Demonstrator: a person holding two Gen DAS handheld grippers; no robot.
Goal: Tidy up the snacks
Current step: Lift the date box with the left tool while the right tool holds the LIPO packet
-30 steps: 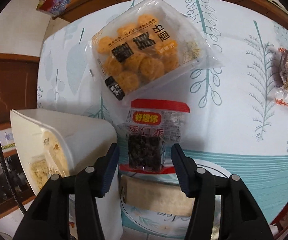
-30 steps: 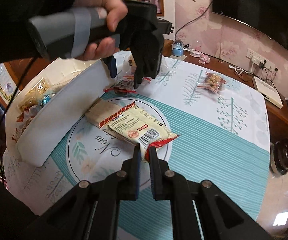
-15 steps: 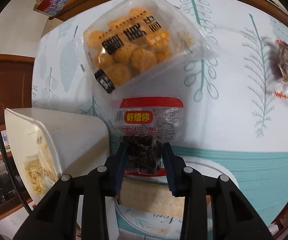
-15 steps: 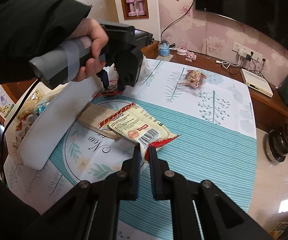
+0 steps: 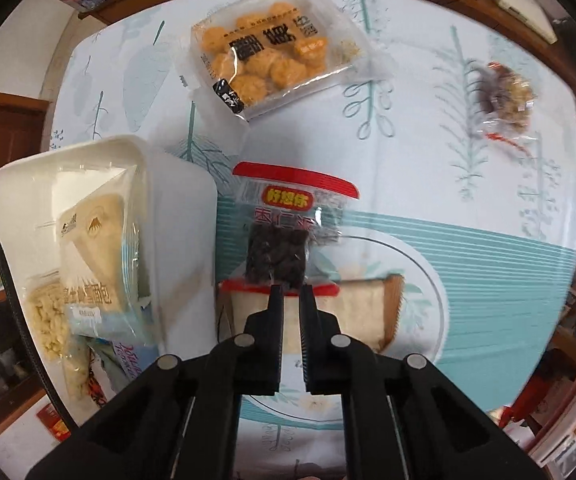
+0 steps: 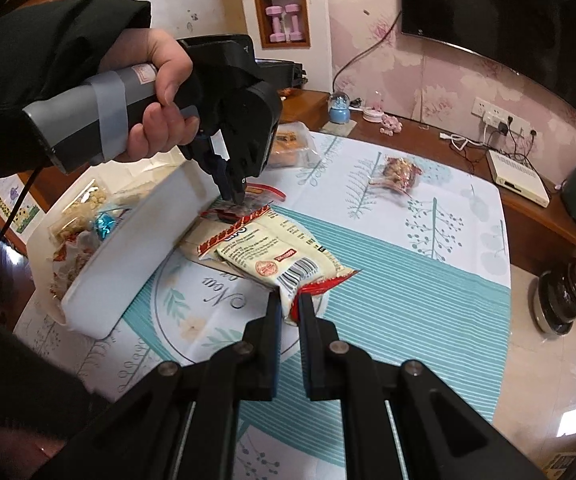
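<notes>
Left wrist view looks straight down on the left gripper [image 5: 291, 294], whose fingers [image 5: 275, 300] are pinched tight on the near red seam of a clear, red-edged snack packet with a dark block inside [image 5: 283, 220], just right of the white plastic bin [image 5: 175, 216] that already holds wrapped bread and other snacks. The hold is on thin film only, so as I judge it the packet could slide out or tear at the seal if it is swung quickly, and the dangling body could catch the bin's wall on its way over. Right wrist view shows the right gripper [image 6: 290, 300] closed on the red crimped end of a cream, barcode-printed wrapper [image 6: 279, 264], which lies across a tan flat packet [image 6: 197, 240] on the leaf-patterned, teal-striped surface [image 6: 428, 280]. Lifting that wrapper by one corner may drag the tan packet along or knock the left gripper's load, since the two sit close. Only the right wrist view shows the person's hand [image 6: 155, 96] and dark sleeve on the left tool, and how near both grips are; only the left wrist view shows the bin's contents from above and the clear bag of round orange biscuits [image 5: 271, 56] at the far side. A small clear bag of mixed nuts [image 6: 398, 172] lies far right, well apart.
</notes>
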